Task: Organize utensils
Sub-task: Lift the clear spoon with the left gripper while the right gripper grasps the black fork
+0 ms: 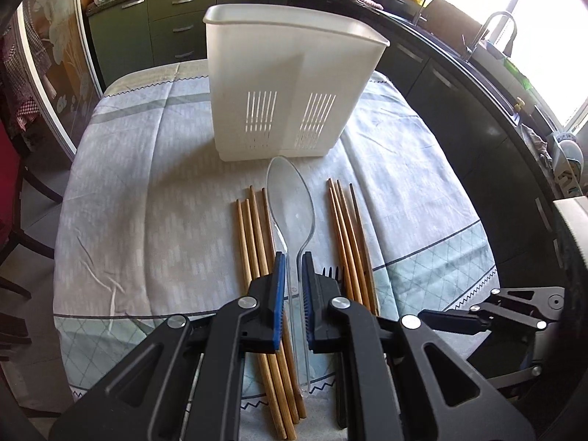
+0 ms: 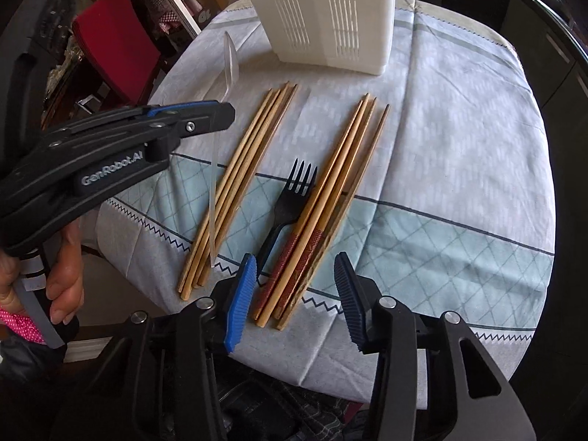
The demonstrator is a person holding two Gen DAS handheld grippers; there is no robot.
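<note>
Kitchen table [image 1: 147,183], left fingers [image 1: 281,286] clamping clear spoon [image 1: 290,198], bowl toward caddy [image 1: 290,84]

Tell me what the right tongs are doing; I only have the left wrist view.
Observer: The right tongs are open around the near ends of the right chopsticks, not gripping them.
Operator: What's the black thing poking out there?
Observer: A black fork, lying against that bundle.
Operator: Is the spoon off the table?
Observer: The left tongs grip the clear spoon with its bowl raised; the handle end's clearance I can't tell.
</note>
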